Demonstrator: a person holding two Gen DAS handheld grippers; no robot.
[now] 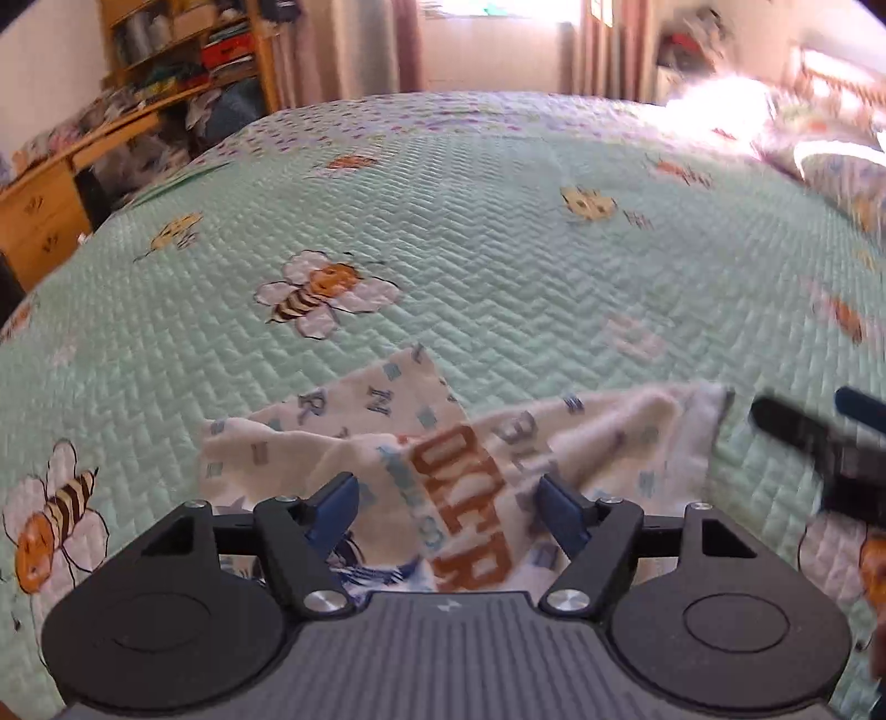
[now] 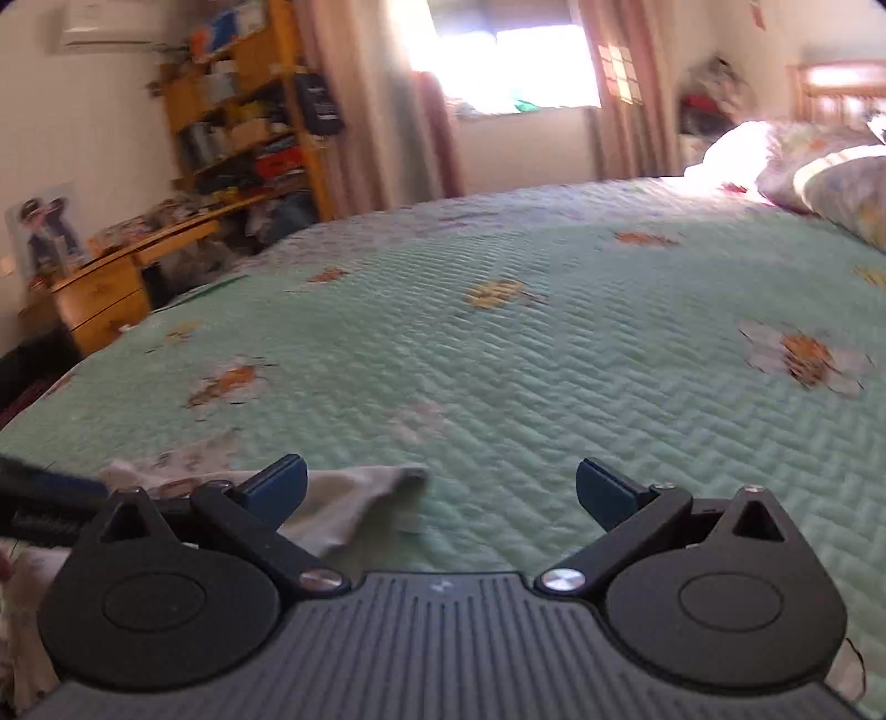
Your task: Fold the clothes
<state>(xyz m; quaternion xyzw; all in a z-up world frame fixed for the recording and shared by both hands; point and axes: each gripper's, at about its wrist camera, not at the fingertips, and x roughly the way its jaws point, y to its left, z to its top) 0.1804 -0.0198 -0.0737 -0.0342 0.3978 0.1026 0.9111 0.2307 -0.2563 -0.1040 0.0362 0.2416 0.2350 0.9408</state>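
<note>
A quilted green bed carries everything. Just ahead of and under the left gripper lies the crumpled white garment, its long axis across the gripper's line and a pointed flap aimed away from it. Both jaws stand apart, nothing clamped; the right gripper, likewise released, has the cloth's corner at its left finger. For a clean fold, the cloth is best spread flat first, then two edge corners pinched evenly.

The garment lies on the bed at lower centre of the left wrist view, the pillows upper right, the shelf and worktop upper left.
</note>
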